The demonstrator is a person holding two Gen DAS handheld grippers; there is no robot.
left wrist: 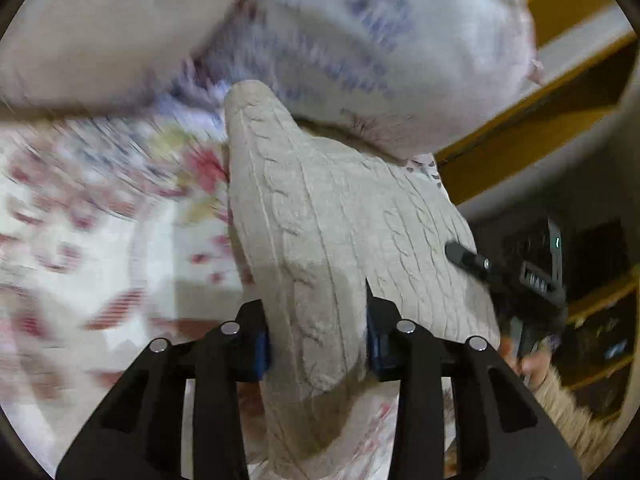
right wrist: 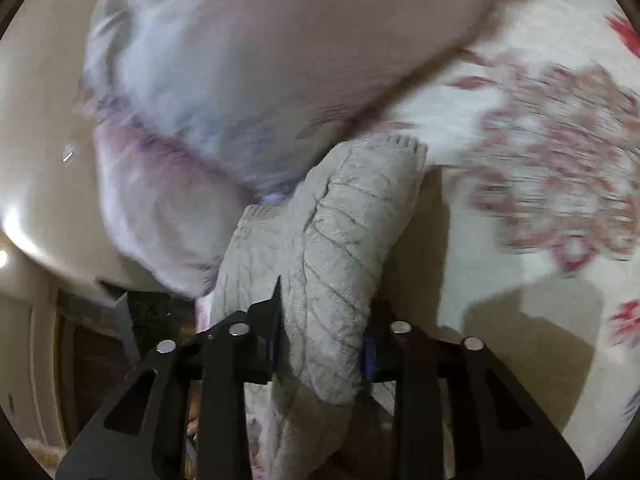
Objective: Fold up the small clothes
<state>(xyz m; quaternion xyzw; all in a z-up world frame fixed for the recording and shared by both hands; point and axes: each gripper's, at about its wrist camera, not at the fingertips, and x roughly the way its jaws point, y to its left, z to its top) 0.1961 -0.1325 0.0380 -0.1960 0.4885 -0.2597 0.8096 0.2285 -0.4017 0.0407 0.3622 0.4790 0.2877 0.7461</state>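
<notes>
Both claws pinch the same soft knit piece. Left claw (left wrist: 318, 340) has its two fingers part way apart, pressed on a thick fold of the beige knit sweater (left wrist: 320, 216), which stretches out ahead of it. Right claw (right wrist: 322, 344) squeezes another bunched fold the same way. Under and beside the claws lies a flowery bedsheet (left wrist: 80, 240). Ahead of them sits a big pale pillow (right wrist: 248, 60), touching the sweater's far end.
</notes>
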